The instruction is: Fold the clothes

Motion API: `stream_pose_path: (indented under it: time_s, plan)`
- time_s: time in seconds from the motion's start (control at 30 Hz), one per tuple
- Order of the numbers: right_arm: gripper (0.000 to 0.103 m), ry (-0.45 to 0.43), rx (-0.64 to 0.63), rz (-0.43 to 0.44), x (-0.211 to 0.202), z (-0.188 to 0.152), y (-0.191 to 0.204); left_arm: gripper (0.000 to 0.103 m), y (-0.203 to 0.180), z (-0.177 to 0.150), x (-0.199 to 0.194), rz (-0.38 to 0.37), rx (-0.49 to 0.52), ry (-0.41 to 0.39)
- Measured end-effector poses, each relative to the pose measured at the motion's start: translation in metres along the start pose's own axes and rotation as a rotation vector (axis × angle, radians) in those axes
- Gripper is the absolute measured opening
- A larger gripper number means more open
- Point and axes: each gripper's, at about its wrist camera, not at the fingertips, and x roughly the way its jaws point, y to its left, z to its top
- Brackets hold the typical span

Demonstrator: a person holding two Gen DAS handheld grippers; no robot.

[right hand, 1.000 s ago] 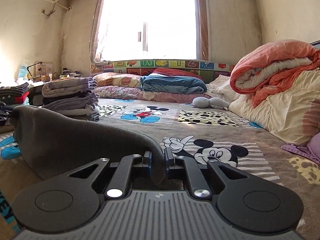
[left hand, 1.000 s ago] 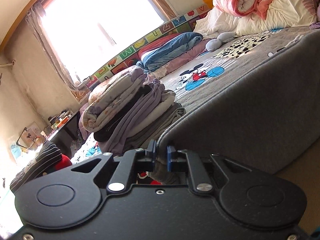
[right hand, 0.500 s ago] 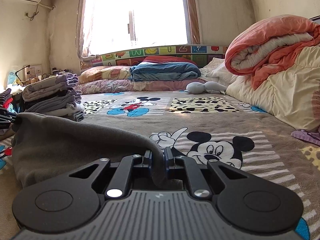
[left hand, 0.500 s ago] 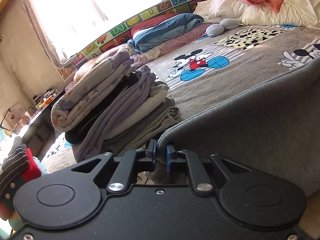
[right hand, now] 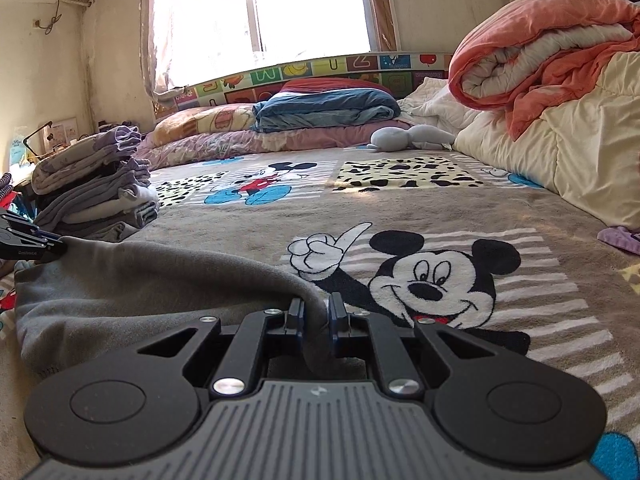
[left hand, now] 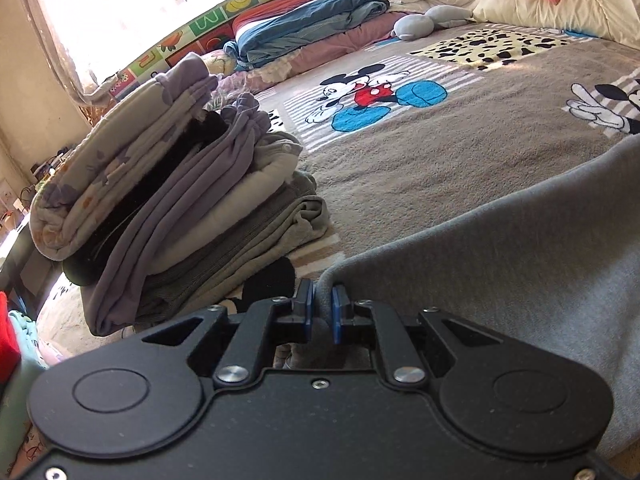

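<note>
A grey sweatshirt-like garment (left hand: pixel 500 264) lies low over the Mickey Mouse blanket (left hand: pixel 420 152), stretched between both grippers. My left gripper (left hand: pixel 322 312) is shut on one corner of it. My right gripper (right hand: pixel 317 316) is shut on the other corner; the garment (right hand: pixel 132 288) runs left from there to the left gripper (right hand: pixel 28 242) at the view's left edge. A stack of folded clothes (left hand: pixel 168 200) sits just left of the garment, and it also shows in the right wrist view (right hand: pixel 96 184).
Pillows and a blue folded quilt (right hand: pixel 324 110) lie at the head of the bed under the window. A rolled orange and cream duvet (right hand: pixel 552 80) fills the right side. A grey plush toy (right hand: pixel 408 136) lies near the pillows. A purple cloth (right hand: pixel 620 238) sits at far right.
Both grippers have lowered and moved forward over the bed with the garment still held. The garment has come down from hanging high to lying low on the blanket.
</note>
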Motion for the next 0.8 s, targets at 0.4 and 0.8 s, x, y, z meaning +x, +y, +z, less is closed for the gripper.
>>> stream_pose_path:
  time_s: [0.4, 0.8]
  plan:
    - [0.042, 0.099, 0.088, -0.051, 0.013, -0.007, -0.013, 0.022, 0.034, 0.005, 0.002, -0.04, -0.17, -0.059]
    - [0.043, -0.087, -0.015, 0.008, -0.024, 0.016, 0.017, 0.05, 0.082, -0.066, -0.045, -0.184, -0.663, -0.072]
